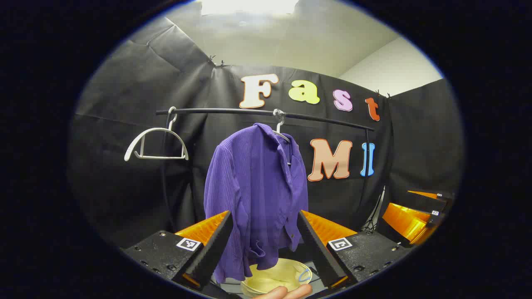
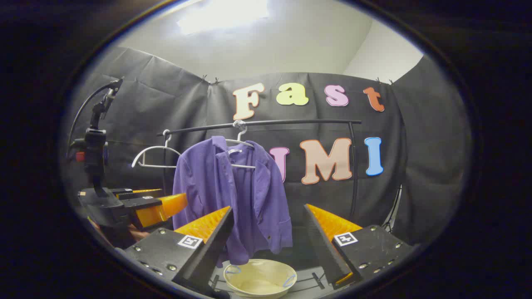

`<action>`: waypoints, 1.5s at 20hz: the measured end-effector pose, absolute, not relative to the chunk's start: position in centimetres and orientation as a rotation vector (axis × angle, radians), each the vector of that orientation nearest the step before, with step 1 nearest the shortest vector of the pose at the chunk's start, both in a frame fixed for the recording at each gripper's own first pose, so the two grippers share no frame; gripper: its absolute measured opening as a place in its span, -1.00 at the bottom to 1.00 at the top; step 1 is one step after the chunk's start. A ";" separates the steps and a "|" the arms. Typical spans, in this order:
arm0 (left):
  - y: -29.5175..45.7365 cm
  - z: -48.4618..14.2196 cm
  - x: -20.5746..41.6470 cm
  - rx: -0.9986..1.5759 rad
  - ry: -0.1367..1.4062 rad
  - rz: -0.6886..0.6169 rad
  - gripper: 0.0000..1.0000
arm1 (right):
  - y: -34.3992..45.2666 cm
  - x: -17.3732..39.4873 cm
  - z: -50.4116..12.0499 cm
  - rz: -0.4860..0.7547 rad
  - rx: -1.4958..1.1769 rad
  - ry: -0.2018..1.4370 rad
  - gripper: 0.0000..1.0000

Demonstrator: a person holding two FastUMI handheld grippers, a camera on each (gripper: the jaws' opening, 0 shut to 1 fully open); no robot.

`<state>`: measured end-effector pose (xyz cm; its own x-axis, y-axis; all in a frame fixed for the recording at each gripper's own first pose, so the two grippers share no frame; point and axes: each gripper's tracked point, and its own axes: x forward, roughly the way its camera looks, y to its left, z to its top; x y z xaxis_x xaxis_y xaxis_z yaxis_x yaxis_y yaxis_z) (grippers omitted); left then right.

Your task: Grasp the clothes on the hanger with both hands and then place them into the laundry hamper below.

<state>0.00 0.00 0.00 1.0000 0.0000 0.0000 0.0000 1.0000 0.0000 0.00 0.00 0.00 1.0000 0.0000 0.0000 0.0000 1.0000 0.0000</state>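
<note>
Purple shirt (image 1: 257,195) hangs from a hanger (image 1: 282,126) on the rail (image 1: 266,113), right over the hamper (image 2: 259,277) so it can drop straight in. Left gripper (image 1: 264,245) and right gripper (image 2: 266,245) both have fingers spread wide, holding nothing, facing the shirt but apart from it, apparently lined up to grasp.

Open air btwn both grippers and shirt (image 1: 257,195). Rail (image 1: 266,113) spans above; spare hanger (image 1: 156,143) hangs left of shirt, apart. Hamper (image 2: 259,277) mouth unobstructed below hem. Wall close behind.
</note>
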 end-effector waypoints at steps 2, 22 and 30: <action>-0.1 0.1 0.3 -0.003 -0.009 0.008 0.84 | 0.1 0.0 -0.1 0.008 0.005 -0.006 0.98; -4.1 2.3 7.6 0.049 -0.068 -0.054 0.82 | -3.5 9.3 -2.6 0.062 0.069 -0.014 0.92; -2.8 -0.8 15.2 0.016 -0.021 0.060 0.82 | -3.5 16.8 -3.7 0.118 0.108 0.017 0.98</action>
<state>15.20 -2.75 -0.83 0.9980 0.0598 0.0219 -0.0601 0.9981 0.0155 16.83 -3.54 -3.74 0.9929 0.1183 -0.0107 -0.1164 0.9872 0.1089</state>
